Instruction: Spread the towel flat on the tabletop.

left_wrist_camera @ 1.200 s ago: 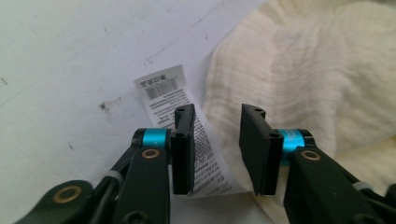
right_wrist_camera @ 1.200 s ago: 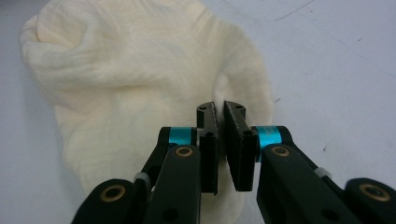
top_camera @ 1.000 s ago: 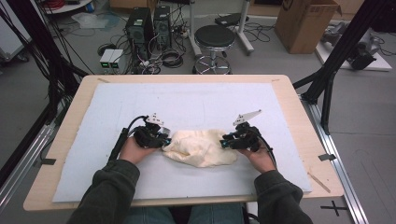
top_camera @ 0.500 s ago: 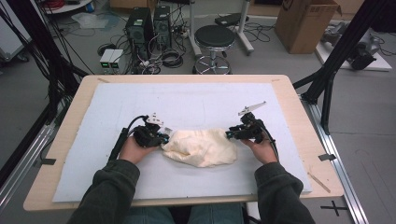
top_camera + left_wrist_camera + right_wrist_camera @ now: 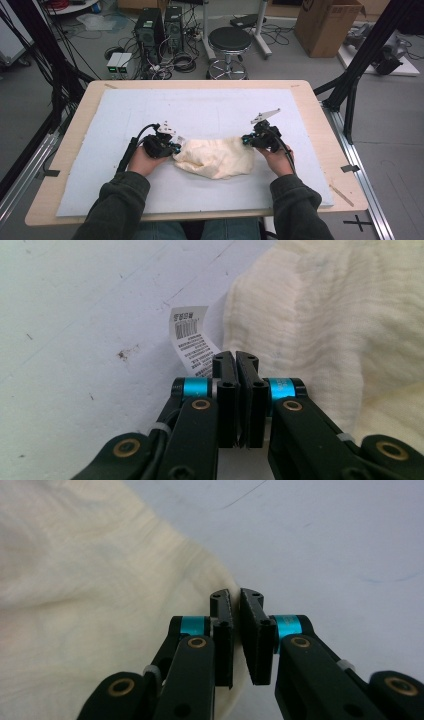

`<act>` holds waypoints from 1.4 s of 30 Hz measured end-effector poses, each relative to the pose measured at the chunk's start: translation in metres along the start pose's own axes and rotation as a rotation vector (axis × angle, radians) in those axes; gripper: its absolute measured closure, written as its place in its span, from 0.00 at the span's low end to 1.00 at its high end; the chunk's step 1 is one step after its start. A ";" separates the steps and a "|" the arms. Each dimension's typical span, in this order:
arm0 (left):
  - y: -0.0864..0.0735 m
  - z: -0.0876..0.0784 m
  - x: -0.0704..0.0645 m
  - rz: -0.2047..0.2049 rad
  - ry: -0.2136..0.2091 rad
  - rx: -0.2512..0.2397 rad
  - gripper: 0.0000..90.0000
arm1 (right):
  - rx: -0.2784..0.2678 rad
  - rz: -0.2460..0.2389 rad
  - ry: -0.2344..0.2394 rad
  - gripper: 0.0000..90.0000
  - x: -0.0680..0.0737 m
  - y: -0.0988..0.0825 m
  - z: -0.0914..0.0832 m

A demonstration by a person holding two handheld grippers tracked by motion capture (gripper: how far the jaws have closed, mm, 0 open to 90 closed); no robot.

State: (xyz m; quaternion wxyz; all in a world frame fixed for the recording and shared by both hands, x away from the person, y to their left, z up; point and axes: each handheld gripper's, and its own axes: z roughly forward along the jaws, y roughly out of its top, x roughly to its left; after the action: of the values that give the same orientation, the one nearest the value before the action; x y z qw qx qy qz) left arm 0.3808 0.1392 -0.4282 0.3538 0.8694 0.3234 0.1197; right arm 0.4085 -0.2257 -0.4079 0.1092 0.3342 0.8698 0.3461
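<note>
A crumpled cream cloth (image 5: 215, 157) lies on the white mat in front of the person. My left gripper (image 5: 176, 147) is at the cloth's left edge. Its jaws have just been closing and now stand pressed together (image 5: 235, 356) on that edge, beside a white printed label (image 5: 192, 340). At the cloth's right edge is my right gripper (image 5: 246, 140). Its jaws have also just been closing and now pinch a thin fold of cloth (image 5: 100, 605) between the pads (image 5: 235, 594). Both grippers rest low on the mat.
The white mat (image 5: 200, 107) covers most of the wooden table (image 5: 320, 115). Beyond the far edge, on the floor, are a black stool (image 5: 230, 40), computer towers (image 5: 160, 25) with cables and a cardboard box (image 5: 325, 25). Black frame posts stand at both sides.
The right hand has shifted slightly away from the person at the cloth's right edge. The left hand has stayed put. The cloth keeps nearly the same shape.
</note>
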 end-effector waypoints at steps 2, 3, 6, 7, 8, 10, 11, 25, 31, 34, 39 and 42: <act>0.000 -0.001 0.000 -0.004 0.000 -0.005 0.97 | -0.029 -0.001 -0.046 0.94 0.000 0.002 -0.009; 0.000 -0.001 0.000 -0.004 0.003 -0.004 0.97 | -0.036 -0.006 -0.047 0.93 0.000 0.003 -0.010; 0.000 -0.002 0.001 -0.008 0.007 -0.011 0.97 | 0.007 -0.021 -0.025 0.92 0.004 0.003 -0.002; 0.000 -0.003 0.001 -0.008 0.009 -0.016 0.97 | 0.020 -0.022 -0.006 0.90 0.006 0.003 0.003; 0.001 -0.003 0.002 -0.010 0.008 -0.015 0.97 | 0.026 -0.020 0.041 0.85 0.007 0.003 0.009; 0.001 -0.004 0.002 -0.015 0.013 -0.020 0.97 | 0.060 -0.036 0.077 0.79 0.012 0.004 0.019; 0.001 -0.005 0.002 -0.013 0.015 -0.018 0.97 | 0.055 -0.038 0.080 0.78 0.013 0.005 0.020; -0.001 -0.010 0.006 -0.039 0.014 -0.034 0.98 | 0.098 -0.035 0.043 0.87 0.011 -0.003 0.025; -0.002 -0.023 0.006 -0.024 0.016 -0.057 0.98 | 0.050 -0.045 0.080 0.93 0.015 0.000 0.018; -0.003 -0.033 0.005 -0.018 0.023 -0.078 0.98 | 0.012 -0.068 0.081 0.93 0.021 0.004 0.008; -0.006 -0.051 0.007 -0.016 0.034 -0.104 0.98 | -0.020 -0.092 0.100 0.92 0.032 0.010 -0.003; -0.008 -0.063 0.006 -0.006 0.047 -0.119 0.98 | -0.028 -0.110 0.112 0.92 0.038 0.015 -0.009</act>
State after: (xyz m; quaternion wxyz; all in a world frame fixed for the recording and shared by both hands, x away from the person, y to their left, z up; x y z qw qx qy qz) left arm 0.3540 0.1813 -0.3886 0.3976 0.8427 0.3266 0.1581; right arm 0.3837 -0.1974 -0.3899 0.0839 0.2645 0.8867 0.3698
